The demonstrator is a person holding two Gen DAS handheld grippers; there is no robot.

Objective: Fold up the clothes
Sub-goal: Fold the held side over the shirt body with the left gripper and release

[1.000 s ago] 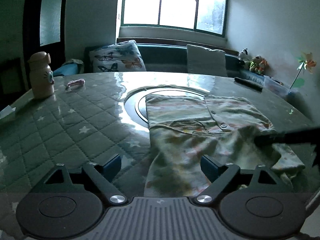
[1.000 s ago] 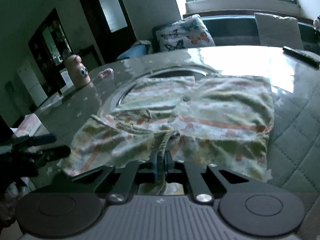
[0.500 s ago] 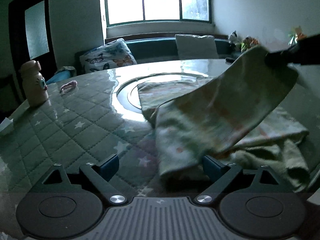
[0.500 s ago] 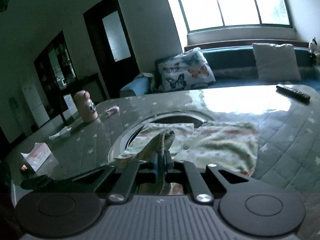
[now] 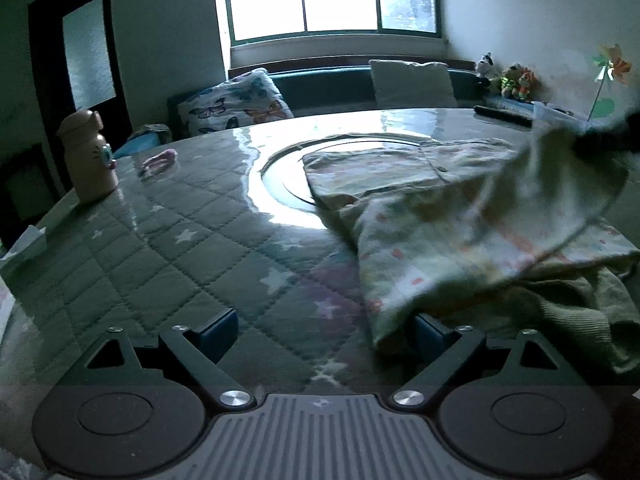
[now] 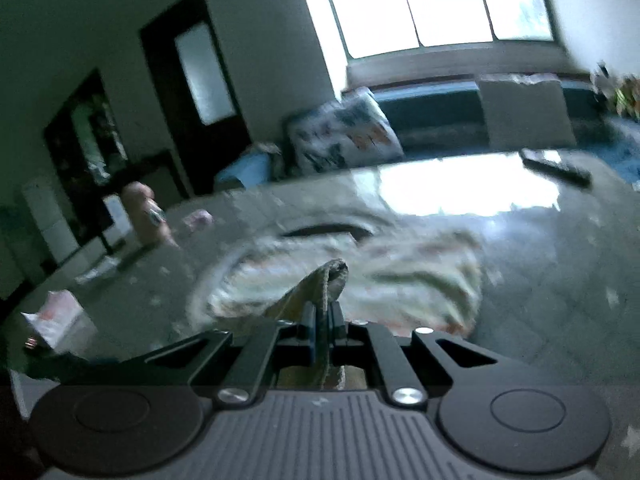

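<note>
A pale patterned garment lies on the quilted table cover, partly over the round glass turntable. My right gripper is shut on a bunched edge of the garment and holds that edge lifted above the rest of the cloth; it shows as a dark blur at the far right of the left wrist view. My left gripper is open and empty, low over the table, with the garment's near corner draped by its right finger.
A pink bottle stands at the table's left, a small pink item beside it. A remote lies at the far right edge. Tissues or paper lie at the near left. A sofa with cushions is behind.
My right gripper has carried the held garment edge further right and lower, so the lifted flap now drapes back over the cloth. My left gripper has shifted slightly left and stays open.
</note>
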